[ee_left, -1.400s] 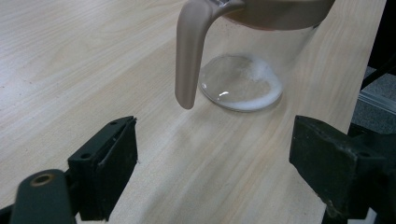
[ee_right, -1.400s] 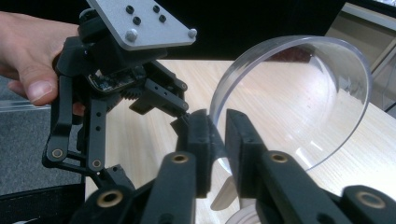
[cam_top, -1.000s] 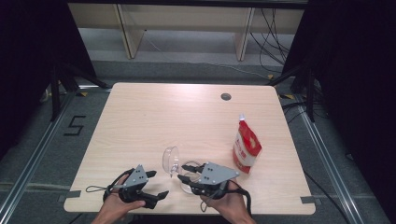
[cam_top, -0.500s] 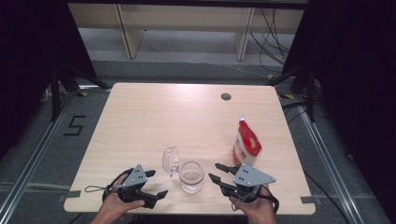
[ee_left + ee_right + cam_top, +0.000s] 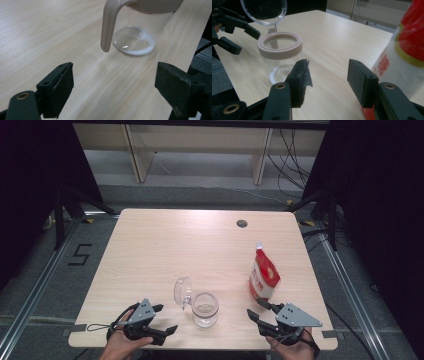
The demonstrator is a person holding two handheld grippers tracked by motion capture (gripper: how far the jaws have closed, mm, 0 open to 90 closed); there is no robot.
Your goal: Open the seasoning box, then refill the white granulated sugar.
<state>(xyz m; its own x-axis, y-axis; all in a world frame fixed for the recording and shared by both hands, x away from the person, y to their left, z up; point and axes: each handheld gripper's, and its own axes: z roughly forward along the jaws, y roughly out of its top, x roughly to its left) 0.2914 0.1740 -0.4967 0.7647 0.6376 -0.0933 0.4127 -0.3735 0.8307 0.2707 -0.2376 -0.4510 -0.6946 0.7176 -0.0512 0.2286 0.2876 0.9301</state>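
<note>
A clear glass jar [image 5: 205,309] with a pinkish rim stands near the table's front edge, its round lid [image 5: 182,290] flipped open to the left. My left gripper [image 5: 166,318] rests open left of the jar, with only bare table between its jaws. In the left gripper view the jar's base [image 5: 133,41] and latch strap [image 5: 110,25] lie ahead of the left gripper [image 5: 113,87]. My right gripper [image 5: 256,308] is right of the jar and its jaws have just been opening, with nothing between them. A red and white pouch [image 5: 263,275] stands upright just behind it. The right gripper view has the right gripper [image 5: 328,75] between the jar [image 5: 280,53] and the pouch [image 5: 409,50].
The wooden table [image 5: 200,245] has a round cable hole [image 5: 242,223] at its back right. Its front edge runs just under both hands. Dark curtains flank the table, and a shelf unit [image 5: 200,150] stands beyond it.
My right gripper has drawn away from the jar to the right and now sits below the pouch, jaws wider. The jar stands alone. The left gripper has stayed put.
</note>
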